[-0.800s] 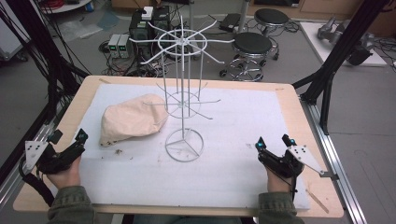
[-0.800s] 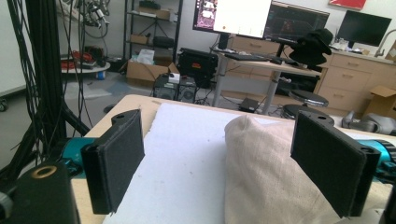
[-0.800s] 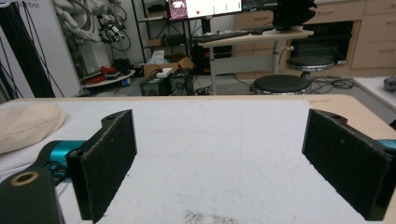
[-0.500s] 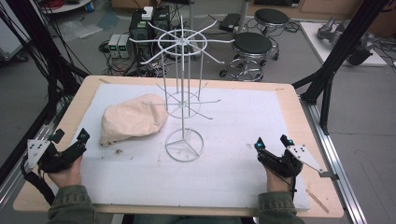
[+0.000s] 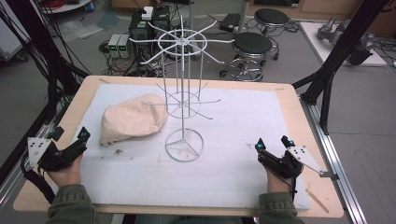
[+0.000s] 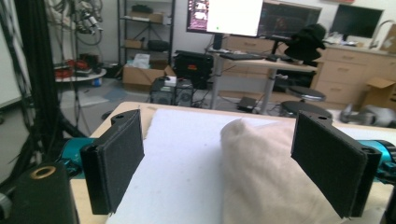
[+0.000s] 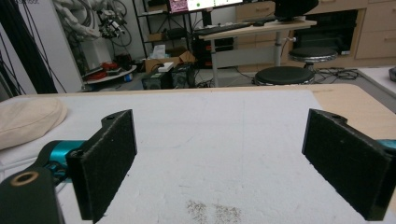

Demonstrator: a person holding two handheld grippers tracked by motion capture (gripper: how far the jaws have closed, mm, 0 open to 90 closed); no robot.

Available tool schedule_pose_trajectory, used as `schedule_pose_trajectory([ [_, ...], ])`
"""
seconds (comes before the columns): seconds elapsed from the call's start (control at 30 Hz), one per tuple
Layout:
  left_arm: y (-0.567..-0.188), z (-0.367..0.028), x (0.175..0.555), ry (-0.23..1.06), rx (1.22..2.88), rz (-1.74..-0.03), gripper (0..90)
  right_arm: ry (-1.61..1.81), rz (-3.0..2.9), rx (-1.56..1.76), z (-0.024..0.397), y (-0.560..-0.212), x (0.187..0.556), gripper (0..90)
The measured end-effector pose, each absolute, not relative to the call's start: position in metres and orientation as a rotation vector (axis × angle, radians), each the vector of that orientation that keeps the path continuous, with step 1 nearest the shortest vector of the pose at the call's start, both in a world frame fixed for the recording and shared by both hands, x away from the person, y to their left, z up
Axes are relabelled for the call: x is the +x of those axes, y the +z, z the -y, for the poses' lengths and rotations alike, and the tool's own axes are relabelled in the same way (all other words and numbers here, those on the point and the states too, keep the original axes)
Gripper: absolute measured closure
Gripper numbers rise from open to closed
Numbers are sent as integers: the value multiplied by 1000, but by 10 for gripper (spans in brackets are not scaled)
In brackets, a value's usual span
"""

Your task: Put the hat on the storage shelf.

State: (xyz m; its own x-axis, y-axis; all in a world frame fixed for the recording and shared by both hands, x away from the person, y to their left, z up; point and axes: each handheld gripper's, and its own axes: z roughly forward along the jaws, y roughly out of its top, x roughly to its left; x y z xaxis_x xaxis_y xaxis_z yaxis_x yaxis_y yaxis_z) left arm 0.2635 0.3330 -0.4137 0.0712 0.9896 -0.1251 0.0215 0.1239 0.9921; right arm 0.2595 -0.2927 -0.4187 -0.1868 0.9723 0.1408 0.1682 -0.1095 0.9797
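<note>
1. Left gripper sits at the table's near-left edge, jaws spread wide with nothing between them; right gripper sits at the near-right, jaws also spread and empty.
2. Beige cloth cap lies on the white foam mat, left of centre, just ahead of the left gripper and touching the wire rack's lower prongs.
3. Open mat between the rack base and the right gripper; the mat stops short of the wooden table edge all round.
4. Cap is soft, rounded and matte; rack is thin white wire with a ring base and a spoked top ring; jaw pads are black and rough.
5. Left gripper view shows the cap close behind its right-hand jaw; right gripper view shows the cap far off at its left edge, plus dark crumbs on the mat.
</note>
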Motion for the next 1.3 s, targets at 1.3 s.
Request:
schedule_pose_trajectory([
  [1.3,-311,-308,350,909,1420,-1065,190,1395,-1435,1319,293,-420,261,92],
])
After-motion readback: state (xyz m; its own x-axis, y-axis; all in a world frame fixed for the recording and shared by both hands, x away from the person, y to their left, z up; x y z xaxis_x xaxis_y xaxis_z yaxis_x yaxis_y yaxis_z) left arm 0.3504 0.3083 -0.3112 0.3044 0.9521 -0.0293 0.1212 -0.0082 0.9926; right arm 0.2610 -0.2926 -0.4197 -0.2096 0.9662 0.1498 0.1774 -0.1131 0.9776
